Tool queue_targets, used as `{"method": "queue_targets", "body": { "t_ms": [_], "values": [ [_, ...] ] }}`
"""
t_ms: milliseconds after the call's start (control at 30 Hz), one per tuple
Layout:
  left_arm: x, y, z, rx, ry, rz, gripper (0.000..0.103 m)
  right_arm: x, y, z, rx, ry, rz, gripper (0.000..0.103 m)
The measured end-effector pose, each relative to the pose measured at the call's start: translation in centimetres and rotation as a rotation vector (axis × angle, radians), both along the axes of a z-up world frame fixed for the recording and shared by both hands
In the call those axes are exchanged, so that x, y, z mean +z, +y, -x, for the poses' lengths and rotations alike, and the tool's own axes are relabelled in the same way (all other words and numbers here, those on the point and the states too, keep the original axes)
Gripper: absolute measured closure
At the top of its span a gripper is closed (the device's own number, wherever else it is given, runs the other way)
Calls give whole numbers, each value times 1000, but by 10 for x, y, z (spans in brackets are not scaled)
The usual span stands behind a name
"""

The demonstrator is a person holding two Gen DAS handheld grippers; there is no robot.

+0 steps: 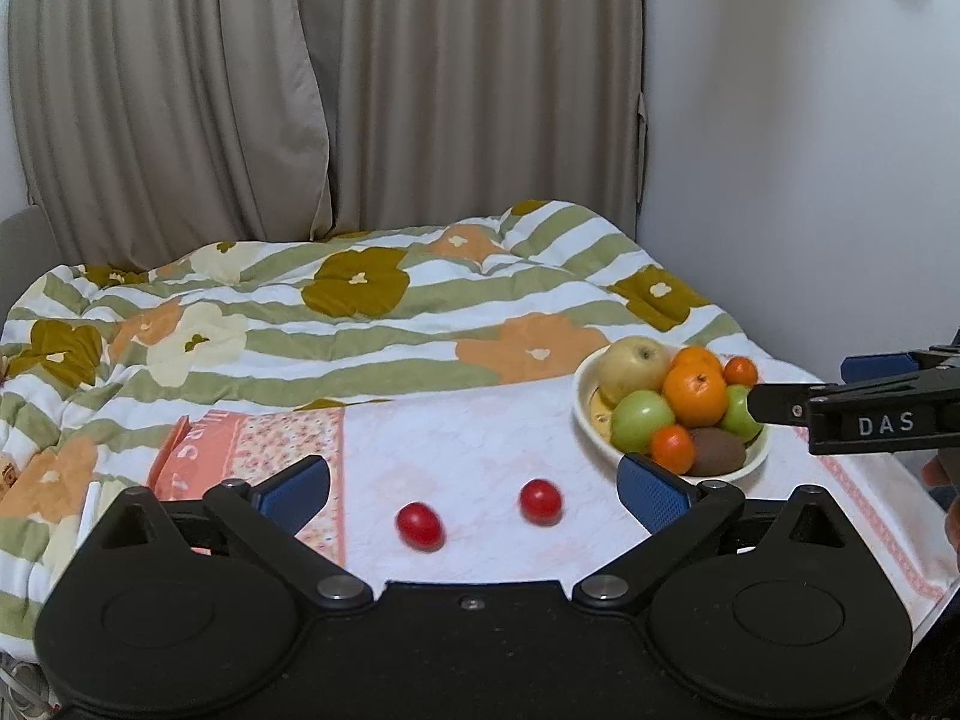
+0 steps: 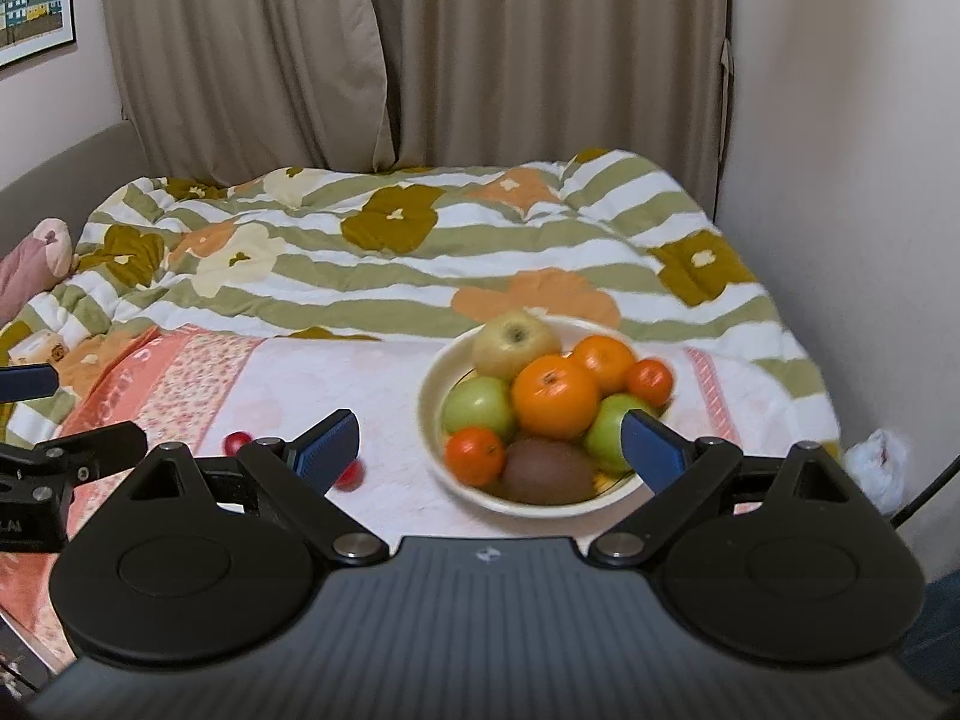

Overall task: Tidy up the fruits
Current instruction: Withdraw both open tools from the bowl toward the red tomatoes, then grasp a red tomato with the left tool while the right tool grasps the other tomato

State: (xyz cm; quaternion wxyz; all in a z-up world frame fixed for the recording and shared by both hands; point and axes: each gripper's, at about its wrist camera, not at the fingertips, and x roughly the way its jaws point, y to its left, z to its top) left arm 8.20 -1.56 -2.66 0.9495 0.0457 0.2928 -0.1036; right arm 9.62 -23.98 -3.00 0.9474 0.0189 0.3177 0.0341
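Both grippers wide open and empty above the bed; fruit bowl piled, two tomatoes loose.

My left gripper [image 1: 474,483] and right gripper [image 2: 489,450] hold nothing, jaws spread fully. Landmark: round cream ceramic bowl [image 2: 435,378] of apples, oranges and a kiwi, on a pale pink patterned towel [image 1: 468,432] over a green-striped floral quilt [image 1: 360,324]. Two small red cherry tomatoes [image 1: 420,525] [image 1: 540,501] lie on the towel left of the bowl, apart from each other. Beige curtains [image 1: 240,90] hang behind the bowl; a white wall [image 2: 840,180] stands close on its right. Bare towel lies between bowl and tomatoes.
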Motion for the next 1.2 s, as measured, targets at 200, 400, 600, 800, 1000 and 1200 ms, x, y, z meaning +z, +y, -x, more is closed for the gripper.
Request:
{"method": "queue_targets", "body": {
  "t_ms": [200,400,600,800,1000,1200],
  "values": [
    [-17,25,-15,-60,18,-32,0,-17,27,-1,-13,25,-29,0],
    [-43,42,-38,-145,36,-72,5,-38,51,-10,-29,39,-30,0],
    [-75,45,-67,-260,71,-102,17,-61,68,-24,-67,49,-22,0],
    [-107,40,-93,-335,129,-118,31,-89,83,-37,-78,89,2,0],
    [-123,37,-102,-373,144,-139,42,-104,89,-44,-82,114,-6,0],
    [-131,39,-113,-382,172,-138,58,-110,94,-52,-81,117,3,2]
  ]
}}
